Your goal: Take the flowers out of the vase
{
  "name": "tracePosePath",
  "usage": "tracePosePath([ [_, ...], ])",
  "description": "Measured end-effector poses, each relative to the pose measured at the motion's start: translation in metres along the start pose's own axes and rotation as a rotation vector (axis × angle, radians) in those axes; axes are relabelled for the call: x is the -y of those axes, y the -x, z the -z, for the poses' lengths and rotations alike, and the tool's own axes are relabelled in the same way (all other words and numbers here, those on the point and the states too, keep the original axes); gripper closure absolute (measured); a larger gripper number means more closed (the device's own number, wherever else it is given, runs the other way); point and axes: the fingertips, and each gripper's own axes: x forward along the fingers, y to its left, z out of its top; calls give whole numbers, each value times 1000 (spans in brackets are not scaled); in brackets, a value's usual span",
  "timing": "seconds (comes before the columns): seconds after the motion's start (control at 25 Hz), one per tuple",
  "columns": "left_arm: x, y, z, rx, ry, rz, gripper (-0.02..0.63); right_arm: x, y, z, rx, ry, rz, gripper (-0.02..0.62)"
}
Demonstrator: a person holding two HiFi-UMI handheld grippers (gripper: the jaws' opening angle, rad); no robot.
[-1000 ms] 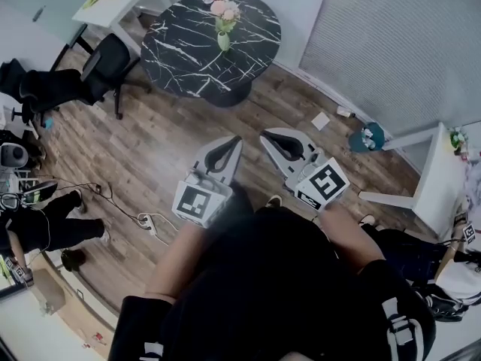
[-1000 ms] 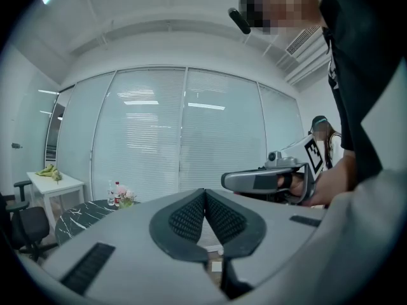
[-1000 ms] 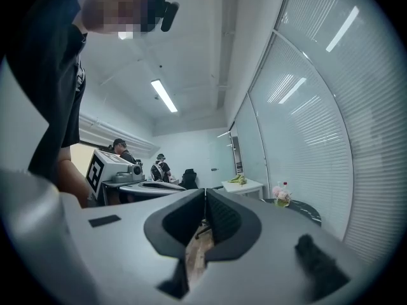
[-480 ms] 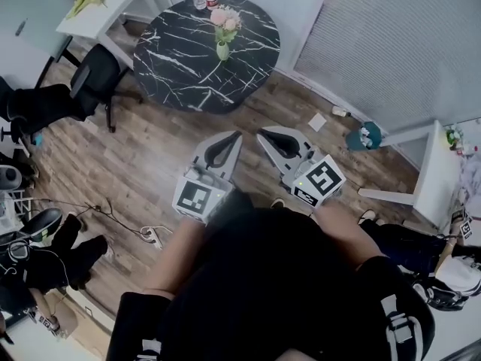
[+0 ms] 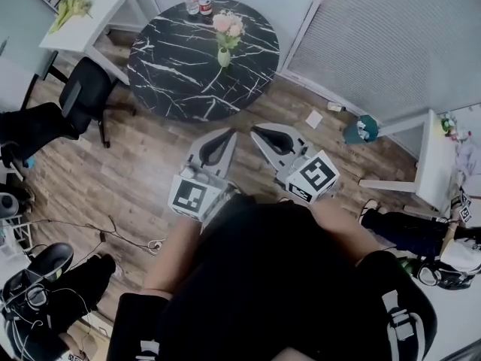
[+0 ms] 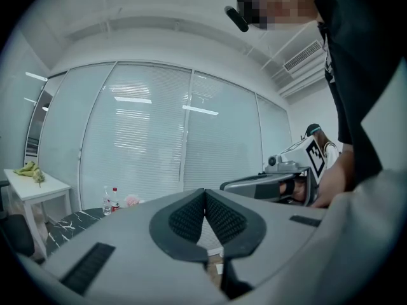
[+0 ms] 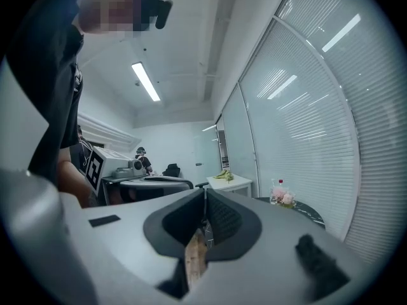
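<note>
Pink flowers (image 5: 228, 27) sit in the vase (image 5: 224, 57) on the black marbled table (image 5: 173, 81), well ahead of me, so I carry my left gripper (image 5: 228, 135) and right gripper (image 5: 258, 131) side by side, jaws closed on nothing, likely for the approach.

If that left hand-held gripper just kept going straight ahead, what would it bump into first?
The left hand-held gripper aims just right of the round black marble table, so it would probably reach the white slatted window blinds first, though depth is unclear.

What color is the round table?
The table is black with thin white streaks, like marble. The head view shows it best.
</note>
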Motion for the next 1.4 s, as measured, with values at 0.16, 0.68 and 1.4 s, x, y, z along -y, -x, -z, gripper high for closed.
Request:
tracePosePath([
  [0.16,-24,7,0,4,0,26,595,-1,-23,1,-10,-1,24,574],
  [0.68,-73,23,6,36,41,-3,595,1,-63,4,-42,6,46,575],
  [1.4,-151,-40,6,-20,-3,-89,595,82,-140,5,-14,-6,-44,574],
])
